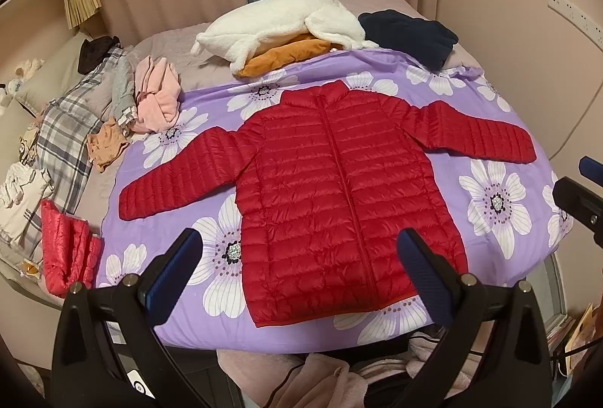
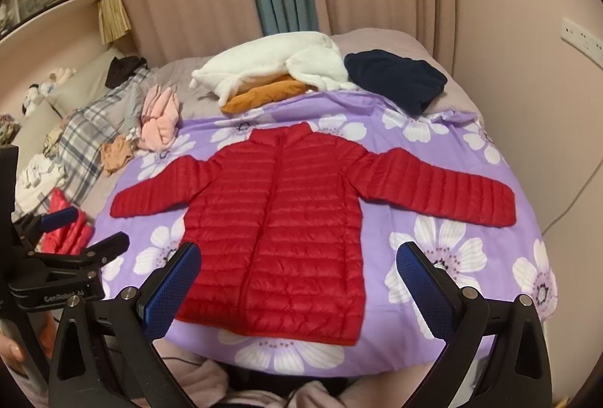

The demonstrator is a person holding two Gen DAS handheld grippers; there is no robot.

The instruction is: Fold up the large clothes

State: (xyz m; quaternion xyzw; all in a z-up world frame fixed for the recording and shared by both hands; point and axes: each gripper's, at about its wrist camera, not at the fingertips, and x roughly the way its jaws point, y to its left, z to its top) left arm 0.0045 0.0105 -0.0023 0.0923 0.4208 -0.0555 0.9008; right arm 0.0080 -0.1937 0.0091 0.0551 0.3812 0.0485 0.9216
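— Left gripper (image 1: 301, 257), as seen by the left wrist camera: how is it held?
— It is held released, its blue-padded fingers (image 1: 173, 279) spread wide above the hem of the red puffer jacket (image 1: 331, 197), nothing grasped. The jacket is laid flat, front up and zipped, sleeves spread, on the purple floral sheet (image 1: 493, 204) of the bed. A white fleece (image 1: 279, 23), an orange garment (image 1: 286, 55) and a navy garment (image 1: 409, 31) are piled beyond the collar; a folded red item (image 1: 68, 257) is seen at the left edge.
— And from the right wrist camera?
— The right gripper (image 2: 297, 279) is likewise released and empty, held over the jacket's (image 2: 279, 219) lower edge. The left gripper (image 2: 81, 227) is seen at the left, apart from the jacket.
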